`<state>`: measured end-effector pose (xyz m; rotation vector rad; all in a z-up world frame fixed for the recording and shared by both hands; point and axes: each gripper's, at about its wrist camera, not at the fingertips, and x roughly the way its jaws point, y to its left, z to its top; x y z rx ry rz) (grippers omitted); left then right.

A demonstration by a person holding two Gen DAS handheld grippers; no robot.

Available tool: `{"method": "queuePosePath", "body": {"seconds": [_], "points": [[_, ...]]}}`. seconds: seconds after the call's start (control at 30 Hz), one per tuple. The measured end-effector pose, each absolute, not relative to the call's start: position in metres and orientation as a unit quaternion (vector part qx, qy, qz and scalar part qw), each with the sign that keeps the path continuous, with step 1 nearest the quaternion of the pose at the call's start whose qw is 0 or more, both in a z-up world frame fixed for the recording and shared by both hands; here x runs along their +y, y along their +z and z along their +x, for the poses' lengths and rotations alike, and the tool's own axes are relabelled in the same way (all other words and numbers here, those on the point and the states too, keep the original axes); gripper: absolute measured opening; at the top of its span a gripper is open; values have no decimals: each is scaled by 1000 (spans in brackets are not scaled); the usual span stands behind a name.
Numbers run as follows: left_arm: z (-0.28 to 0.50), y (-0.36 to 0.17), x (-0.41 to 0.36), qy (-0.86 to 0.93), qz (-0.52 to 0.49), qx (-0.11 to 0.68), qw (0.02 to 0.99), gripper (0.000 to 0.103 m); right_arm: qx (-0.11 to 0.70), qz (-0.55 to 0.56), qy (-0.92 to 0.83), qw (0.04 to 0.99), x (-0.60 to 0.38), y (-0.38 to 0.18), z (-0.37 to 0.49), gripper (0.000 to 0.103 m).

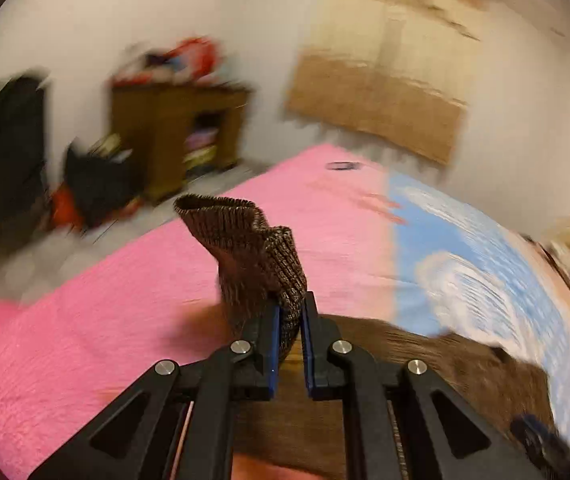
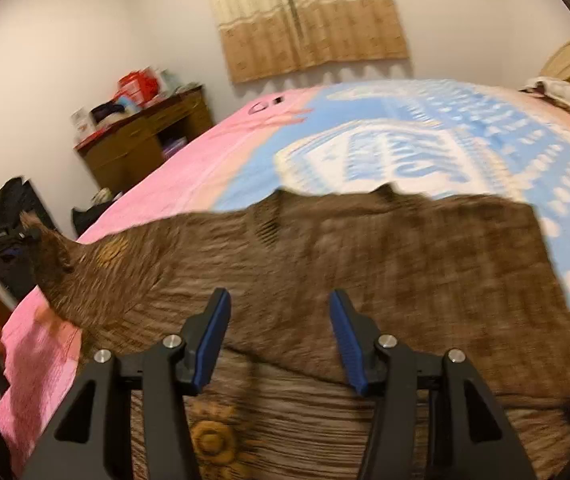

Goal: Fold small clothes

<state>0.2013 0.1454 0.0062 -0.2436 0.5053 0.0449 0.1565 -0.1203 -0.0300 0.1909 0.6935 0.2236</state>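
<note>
My left claw [image 1: 289, 312] pinches the cuff of the brown sweater [image 2: 365, 256], lifting that sleeve to fold it inward, while my right claw [image 2: 279, 334] hovers open above the body spread on the bed [image 2: 213, 160] beneath it.

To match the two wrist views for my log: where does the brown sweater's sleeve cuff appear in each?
Left wrist: cuff at centre, sticking up from the shut left hand-held gripper.
Right wrist: cuff at the far left edge, lifted off the bed; the right hand-held gripper is open over the sweater.
Shared landmark: wooden desk.
</note>
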Motion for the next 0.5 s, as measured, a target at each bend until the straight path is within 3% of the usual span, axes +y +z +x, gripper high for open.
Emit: {"method": "queuePosePath", "body": {"seconds": [0.13, 0.27, 0.37, 0.5], "points": [[196, 7, 59, -71, -45, 242, 967, 9, 341, 116, 80, 929, -149, -22, 152, 55], [201, -31, -8, -113, 9, 286, 952, 9, 346, 157, 55, 923, -182, -24, 144, 57], [207, -66, -32, -121, 37, 347, 929, 10, 361, 176, 45, 915, -195, -34, 140, 57], [191, -66, -39, -135, 48, 361, 922, 12, 375, 188, 46, 907, -202, -45, 137, 59]]}}
